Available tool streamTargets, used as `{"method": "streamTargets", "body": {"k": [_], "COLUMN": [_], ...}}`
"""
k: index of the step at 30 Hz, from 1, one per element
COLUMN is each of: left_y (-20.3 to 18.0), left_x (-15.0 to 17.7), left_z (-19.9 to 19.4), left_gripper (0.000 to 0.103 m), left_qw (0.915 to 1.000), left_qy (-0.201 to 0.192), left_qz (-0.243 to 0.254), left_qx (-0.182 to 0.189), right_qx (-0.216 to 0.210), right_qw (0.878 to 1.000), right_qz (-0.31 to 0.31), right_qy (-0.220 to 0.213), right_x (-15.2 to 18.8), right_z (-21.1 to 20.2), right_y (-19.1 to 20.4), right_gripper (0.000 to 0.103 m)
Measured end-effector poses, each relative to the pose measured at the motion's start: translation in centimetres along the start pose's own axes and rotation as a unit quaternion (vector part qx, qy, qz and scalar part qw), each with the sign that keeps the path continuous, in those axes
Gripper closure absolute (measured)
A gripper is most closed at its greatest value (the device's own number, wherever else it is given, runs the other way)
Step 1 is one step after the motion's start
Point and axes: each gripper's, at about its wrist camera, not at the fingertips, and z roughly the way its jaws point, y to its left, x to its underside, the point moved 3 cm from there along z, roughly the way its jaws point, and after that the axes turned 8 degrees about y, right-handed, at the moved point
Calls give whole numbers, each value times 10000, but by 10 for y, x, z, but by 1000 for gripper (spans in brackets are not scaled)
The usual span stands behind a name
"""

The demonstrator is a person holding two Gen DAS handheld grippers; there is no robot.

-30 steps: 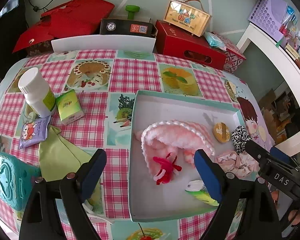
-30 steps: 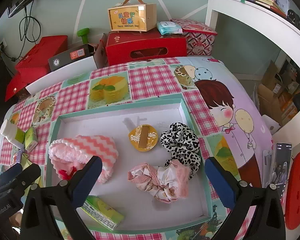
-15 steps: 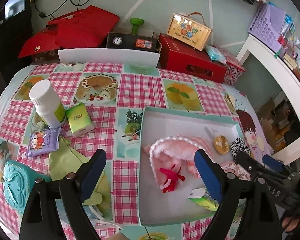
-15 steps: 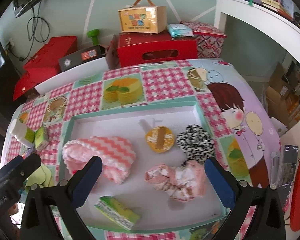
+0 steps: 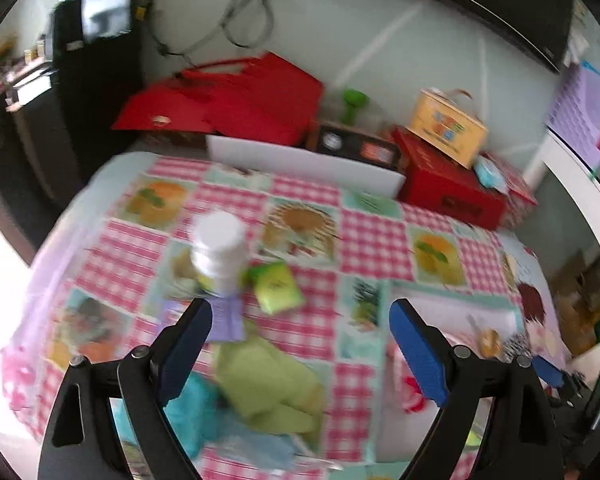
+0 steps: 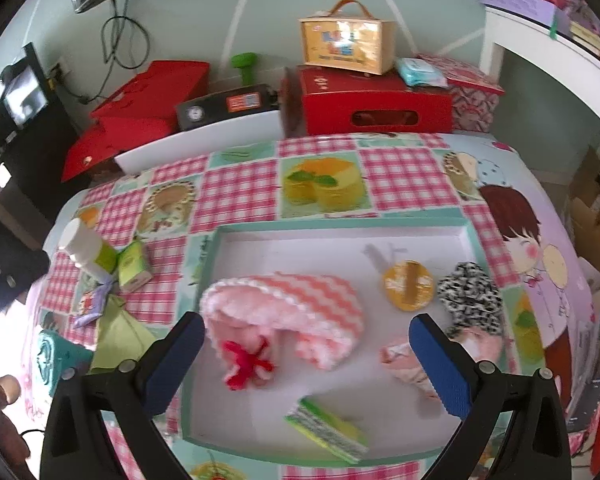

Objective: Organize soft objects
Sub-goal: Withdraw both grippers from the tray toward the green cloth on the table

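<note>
Hovering over the checked bench (image 6: 404, 176), both tongs stand wide apart with nothing between their pads. The left tongs (image 5: 300, 336) hang above a green cloth (image 5: 268, 384), with a white bottle (image 5: 219, 254) and a small green packet (image 5: 278, 286) just beyond. The right tongs (image 6: 306, 360) hang over the white tray (image 6: 340, 248), where the pink knitted hat (image 6: 300, 308) lies left of a yellow disc (image 6: 409, 286), a black-and-white scrunchie (image 6: 470, 296) and a pink scrunchie (image 6: 404, 360).

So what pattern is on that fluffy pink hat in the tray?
Pink-and-white zigzag stripes on the pink knit hat, clearest in the right wrist view.
</note>
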Motion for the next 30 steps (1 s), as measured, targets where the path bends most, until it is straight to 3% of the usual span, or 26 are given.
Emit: {"method": "streamTargets", "body": {"k": [10, 18, 24, 30], "left_y": [101, 138, 143, 142], "left_x": [-9, -3, 1, 5], "left_z": [0, 15, 29, 40], "left_gripper": [7, 6, 6, 6], "left_qw": [9940, 9894, 9889, 9884], "left_qy": [-26, 228, 515, 758], "left_qz": [-907, -1351, -1385, -1312], "left_qx": [-617, -472, -180, -137], "right_qx": [-460, -785, -971, -1352], "right_qw": [9987, 9955, 9919, 9821], "right_qz": [-204, -476, -745, -1097], "right_qy": [66, 213, 340, 718], "right_x": [-5, -7, -10, -1], "right_z": [4, 15, 24, 44], "right_y": [39, 79, 109, 142], "right_gripper": [0, 0, 0, 0]}}
